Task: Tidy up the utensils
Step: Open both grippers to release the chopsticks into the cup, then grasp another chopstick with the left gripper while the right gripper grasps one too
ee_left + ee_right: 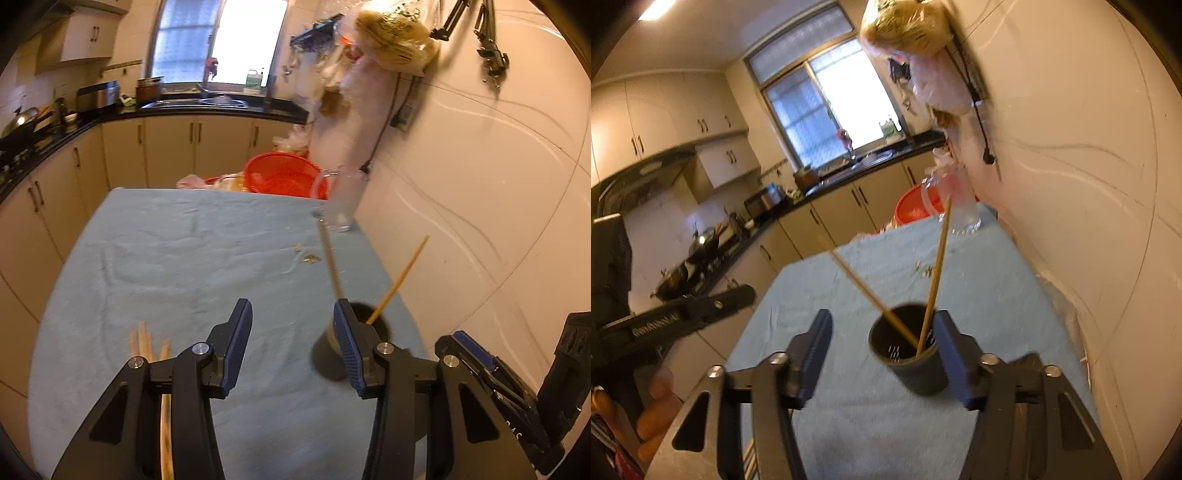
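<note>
Now both claws gape, holding nothing.
Loose chopsticks [147,341], lower left: light, stiff, slippery; pinch mid-shaft for cup [911,354].

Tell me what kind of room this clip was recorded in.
A home kitchen, most likely: a dark countertop over cream cabinets, a sink under the window, and cookware by the range hood.

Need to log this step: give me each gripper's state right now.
Left gripper: open, holding nothing.
Right gripper: open, holding nothing; the dark cup with two chopsticks stands by its right finger.
</note>
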